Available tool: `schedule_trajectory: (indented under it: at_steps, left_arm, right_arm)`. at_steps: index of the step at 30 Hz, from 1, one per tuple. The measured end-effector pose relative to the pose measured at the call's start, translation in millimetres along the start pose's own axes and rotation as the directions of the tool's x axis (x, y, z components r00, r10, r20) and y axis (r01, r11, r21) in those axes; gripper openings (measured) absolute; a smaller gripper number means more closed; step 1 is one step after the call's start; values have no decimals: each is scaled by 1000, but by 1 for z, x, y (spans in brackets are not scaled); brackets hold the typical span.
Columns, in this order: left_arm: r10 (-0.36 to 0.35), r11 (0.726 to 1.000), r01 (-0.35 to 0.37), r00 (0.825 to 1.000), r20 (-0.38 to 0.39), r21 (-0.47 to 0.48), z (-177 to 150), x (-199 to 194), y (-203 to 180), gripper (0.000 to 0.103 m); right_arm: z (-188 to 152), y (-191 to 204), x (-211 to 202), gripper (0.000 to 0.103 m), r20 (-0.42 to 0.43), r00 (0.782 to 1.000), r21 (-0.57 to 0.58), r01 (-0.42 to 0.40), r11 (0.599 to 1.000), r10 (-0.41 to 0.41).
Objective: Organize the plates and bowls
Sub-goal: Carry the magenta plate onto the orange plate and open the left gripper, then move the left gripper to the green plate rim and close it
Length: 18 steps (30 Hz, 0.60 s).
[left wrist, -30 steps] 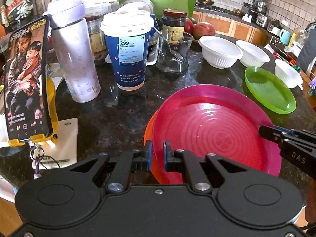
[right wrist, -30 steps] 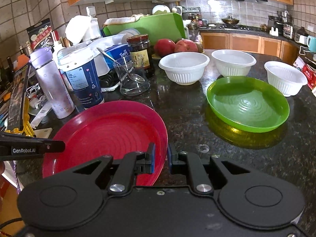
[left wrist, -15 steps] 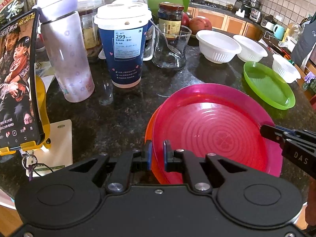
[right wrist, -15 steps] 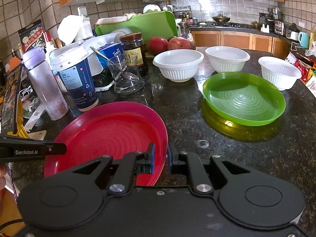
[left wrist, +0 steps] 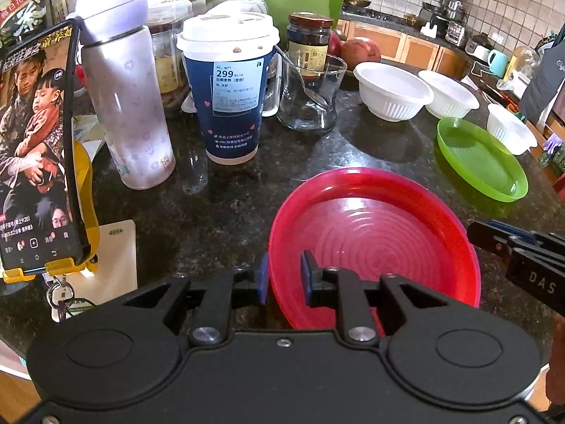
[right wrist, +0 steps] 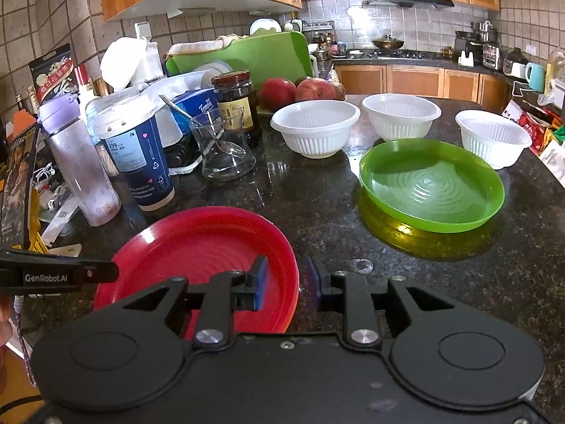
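Both grippers have just been opening: the left gripper [left wrist: 282,277] and right gripper [right wrist: 287,284] are straddling the red plate's [left wrist: 374,233] rim, fingers apart, releasing it. Beyond on the tabletop [right wrist: 317,205], the green plate [right wrist: 430,183] and 3 white bowls [right wrist: 314,127] are sitting.

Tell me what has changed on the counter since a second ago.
Both grippers have just been opening. The left gripper and the right gripper were clamped on opposite edges of the red plate; now their pads stand clear of its rim, which is still between them. The plate lies on the counter. The green plate and white bowls stayed put.
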<state>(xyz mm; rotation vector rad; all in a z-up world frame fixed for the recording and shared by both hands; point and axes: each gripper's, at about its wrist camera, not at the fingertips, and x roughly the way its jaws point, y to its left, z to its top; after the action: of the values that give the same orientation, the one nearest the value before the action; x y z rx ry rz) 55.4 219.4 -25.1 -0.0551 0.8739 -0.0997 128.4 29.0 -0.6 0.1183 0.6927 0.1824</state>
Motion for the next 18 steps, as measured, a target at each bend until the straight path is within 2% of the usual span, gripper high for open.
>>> schedule_trajectory:
  at_steps: [4,9,15,18]
  left_arm:
    - [-5,1000,5,1000,20,-9,-1,-2,1,53]
    - [-6,1000,7,998,66,-17,1,-8,0,66]
    - [26,999,-28,996,82,20,2,-7,-13,68]
    - [45,997,-50,996,79,53,4,-5,-25,74]
  right_arm:
    - [-1,1,-2,36,10,1000,-2,11,1000,-11]
    - [-1,0,-5,46,27,999,-2,25,1000,-25]
    - [-4,-5,-11,52,63,997,-6,54,999,-53]
    - [-5,-13,-17,61,90,993,-5,75,997,-74]
